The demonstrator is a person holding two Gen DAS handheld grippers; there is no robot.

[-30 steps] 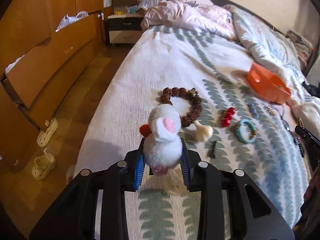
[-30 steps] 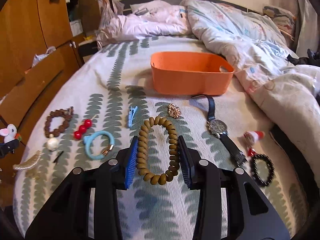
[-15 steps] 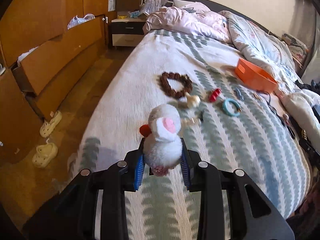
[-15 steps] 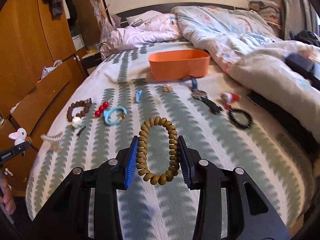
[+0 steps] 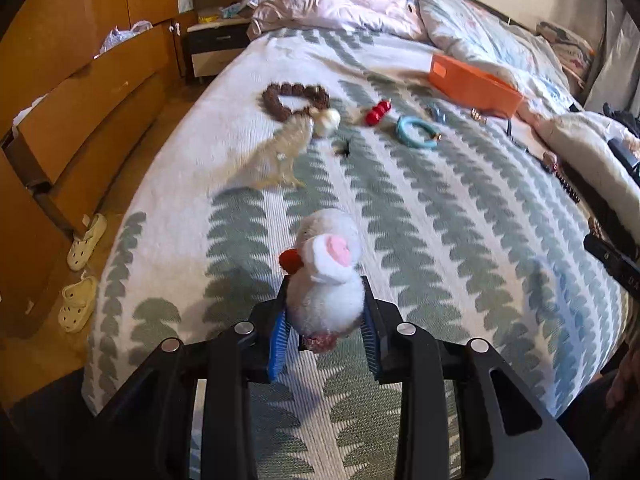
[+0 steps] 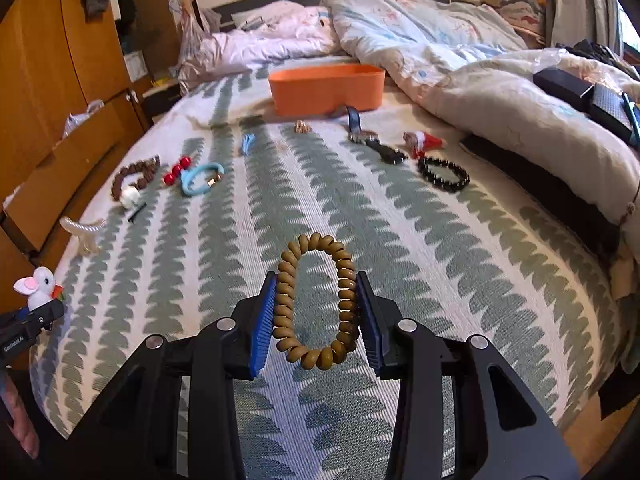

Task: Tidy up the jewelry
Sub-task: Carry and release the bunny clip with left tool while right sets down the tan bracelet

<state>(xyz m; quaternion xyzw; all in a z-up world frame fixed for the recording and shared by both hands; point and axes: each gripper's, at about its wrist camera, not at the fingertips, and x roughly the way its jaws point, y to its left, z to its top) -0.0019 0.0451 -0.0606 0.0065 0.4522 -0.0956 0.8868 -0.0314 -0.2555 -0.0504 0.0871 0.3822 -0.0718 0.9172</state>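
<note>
Both hands loaded. My left gripper (image 5: 325, 322) is clamped on the white plush bunny clip (image 5: 326, 276), its pads squeezing the soft body from either side. My right gripper (image 6: 316, 314) is closed on the tan coil hair tie (image 6: 316, 300), pinching the loop into a tall oval.

Both are over the near end of the bed (image 6: 440, 280). The orange bin (image 6: 326, 88) sits at the far end, well apart from me, with loose pieces between: a brown bead bracelet (image 6: 134, 174), a blue ring (image 6: 200, 172), a watch (image 6: 372, 140), a black bead bracelet (image 6: 443, 174).

I reckon the job is carrying these two to the bin. To do it well I should hold pressure steady, since the coil could spring out sideways, travel high enough to clear the pieces, and let go only once each gripper is inside the rim, one hand at a time so they don't crowd.
</note>
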